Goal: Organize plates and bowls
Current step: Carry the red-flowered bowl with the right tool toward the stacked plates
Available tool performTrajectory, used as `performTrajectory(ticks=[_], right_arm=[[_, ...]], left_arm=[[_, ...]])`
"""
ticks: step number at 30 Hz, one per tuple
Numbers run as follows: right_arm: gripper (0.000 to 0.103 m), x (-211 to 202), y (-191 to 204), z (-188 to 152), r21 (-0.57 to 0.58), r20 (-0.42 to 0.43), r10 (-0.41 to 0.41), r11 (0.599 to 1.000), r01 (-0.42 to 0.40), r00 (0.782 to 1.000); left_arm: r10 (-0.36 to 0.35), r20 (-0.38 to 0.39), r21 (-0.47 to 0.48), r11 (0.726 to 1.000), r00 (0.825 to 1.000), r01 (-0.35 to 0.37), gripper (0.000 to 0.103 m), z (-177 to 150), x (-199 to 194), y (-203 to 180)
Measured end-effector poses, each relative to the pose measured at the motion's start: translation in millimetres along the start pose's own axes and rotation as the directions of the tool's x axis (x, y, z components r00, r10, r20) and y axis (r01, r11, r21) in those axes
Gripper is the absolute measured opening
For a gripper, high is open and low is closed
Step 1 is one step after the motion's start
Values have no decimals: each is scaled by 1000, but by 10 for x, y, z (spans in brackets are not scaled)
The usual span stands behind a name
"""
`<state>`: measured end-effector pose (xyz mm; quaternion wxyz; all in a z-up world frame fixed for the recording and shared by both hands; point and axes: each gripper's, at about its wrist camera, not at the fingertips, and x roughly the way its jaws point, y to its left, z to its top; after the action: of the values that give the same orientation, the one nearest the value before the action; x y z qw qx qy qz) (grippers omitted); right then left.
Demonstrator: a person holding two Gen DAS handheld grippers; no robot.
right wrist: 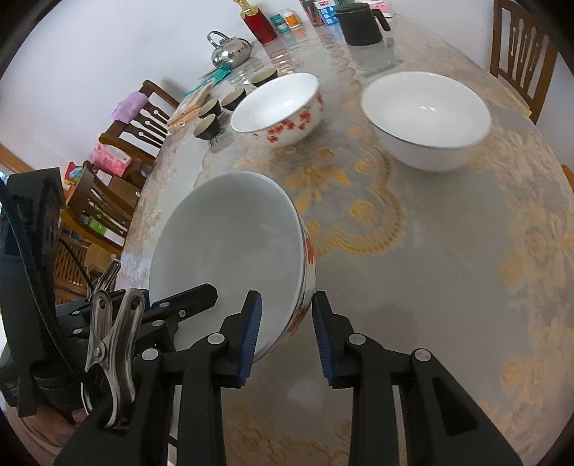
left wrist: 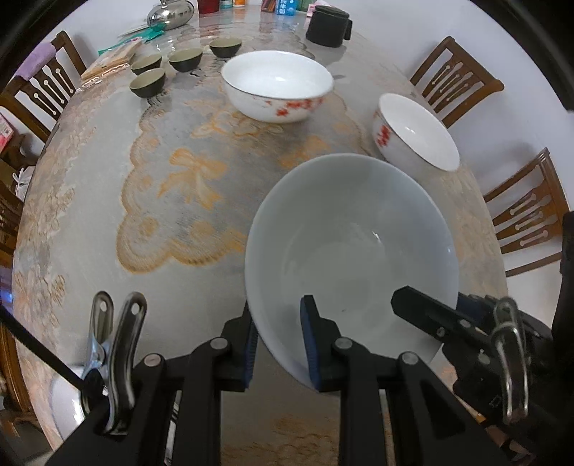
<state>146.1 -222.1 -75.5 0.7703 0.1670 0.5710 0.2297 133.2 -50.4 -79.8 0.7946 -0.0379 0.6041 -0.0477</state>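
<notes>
A: From the left wrist view, our left hand-held gripper point(left wrist: 278, 344) is clamped on the near rim of the held bowl point(left wrist: 351, 251), one pad inside the wall and one outside. The bowl is tilted above the counter point(left wrist: 161, 222).

B: At the bowl's right edge we see our right hand-held gripper point(left wrist: 430, 312), one finger inside the bowl. Beyond it, two flowered bowls sit on the counter: the big bowl point(left wrist: 276, 84) farther back and the side bowl point(left wrist: 416, 134) to the right, well apart. Four cups point(left wrist: 184, 59) stand behind, near a black mug point(left wrist: 328, 27).

A: From the right wrist view, our right hand-held gripper point(right wrist: 285, 335) straddles the held bowl's point(right wrist: 229, 243) rim; the left pad lies against the inside, the right pad stands off the flowered outside.

B: So we cannot tell whether it truly grips. Our left hand-held gripper point(right wrist: 193, 297) reaches over the bowl's left edge. The flowered bowl point(right wrist: 278, 107) and plain bowl point(right wrist: 427, 118) rest farther off on the counter point(right wrist: 430, 269).
</notes>
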Motion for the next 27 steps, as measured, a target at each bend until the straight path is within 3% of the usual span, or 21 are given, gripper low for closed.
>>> performTrajectory(ticks=[8, 15, 27], right_arm=[[31, -216, -390, -187, -44, -41, 1, 999, -3, 999], [31, -228, -709, -356, -61, -96, 12, 998, -18, 995], [31, -185, -862, -408, -134, -119, 25, 990, -41, 993]], left_arm=[[-24, -25, -83, 996, 999, 22, 24, -331, 88, -425], [19, -10, -97, 995, 1000, -19, 24, -515, 183, -764], [77, 10, -166, 983, 997, -74, 24, -626, 310, -904]])
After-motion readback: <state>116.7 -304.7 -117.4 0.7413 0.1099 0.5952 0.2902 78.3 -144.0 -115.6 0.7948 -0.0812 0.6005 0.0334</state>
